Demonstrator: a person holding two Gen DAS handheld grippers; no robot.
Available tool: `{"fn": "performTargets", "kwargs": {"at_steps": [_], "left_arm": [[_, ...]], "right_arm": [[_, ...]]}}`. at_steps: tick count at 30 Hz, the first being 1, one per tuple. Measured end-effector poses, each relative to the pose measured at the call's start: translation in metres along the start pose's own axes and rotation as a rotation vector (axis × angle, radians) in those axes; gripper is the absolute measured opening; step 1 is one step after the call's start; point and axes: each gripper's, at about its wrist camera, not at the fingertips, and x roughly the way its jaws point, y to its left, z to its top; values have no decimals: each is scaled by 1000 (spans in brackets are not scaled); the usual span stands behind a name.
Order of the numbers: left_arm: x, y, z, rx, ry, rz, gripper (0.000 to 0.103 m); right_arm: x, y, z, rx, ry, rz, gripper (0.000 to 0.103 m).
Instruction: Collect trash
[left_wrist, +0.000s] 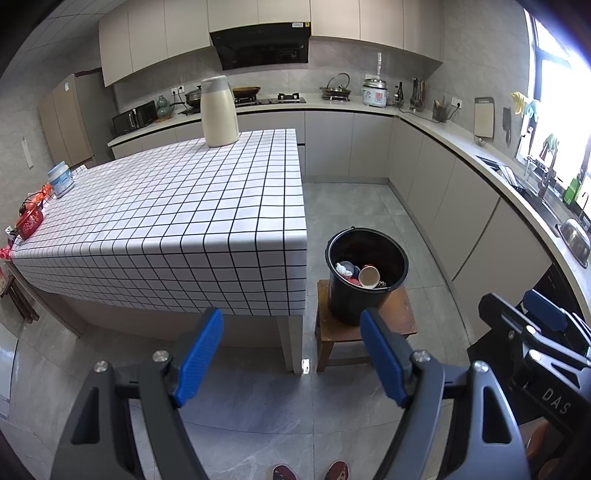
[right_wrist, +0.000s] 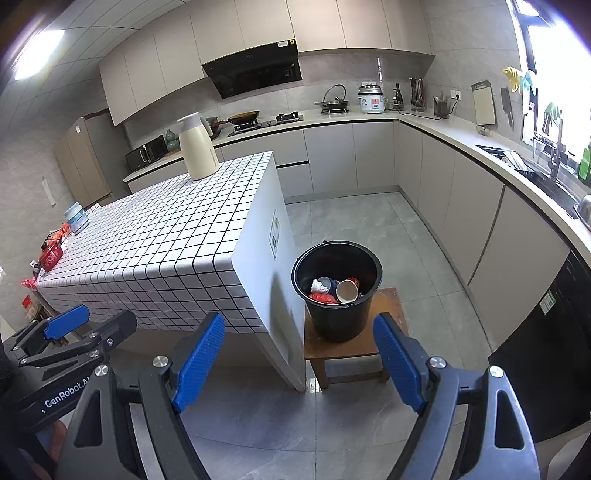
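Both grippers hang released, jaws apart on nothing; the left gripper (left_wrist: 291, 354) and right gripper (right_wrist: 299, 360) face a black bucket (right_wrist: 338, 314) on a wooden stool (right_wrist: 391, 343), ahead and below; trash including a paper cup (right_wrist: 347, 290) lies inside; the right sits nearer; "GenRobot.AI" is printed on the left gripper's body.

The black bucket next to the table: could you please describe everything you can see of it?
The black bucket is round, looks like plastic, and tapers toward its base. It stands upright and uncovered on a small wooden stool beside the checked table, apart from it. Inside lie a paper cup on its side, crumpled white paper and red scraps. Neither gripper touches it.
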Motion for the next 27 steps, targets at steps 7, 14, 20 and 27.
{"fn": "performTargets", "kwargs": {"at_steps": [7,14,20,27], "left_arm": [[1,-1,0,2,3,3,78],[4,-2,1,-5,13,4,78],[6,-3,0,-3,15,7,78],[8,-3,0,-5,20,5,78]], "right_arm": [[0,-1,0,0,0,0,84],[1,-1,0,-1,3,0,84],[3,-2,0,-2,7,1,84],[5,-4,0,-2,9,2,84]]}}
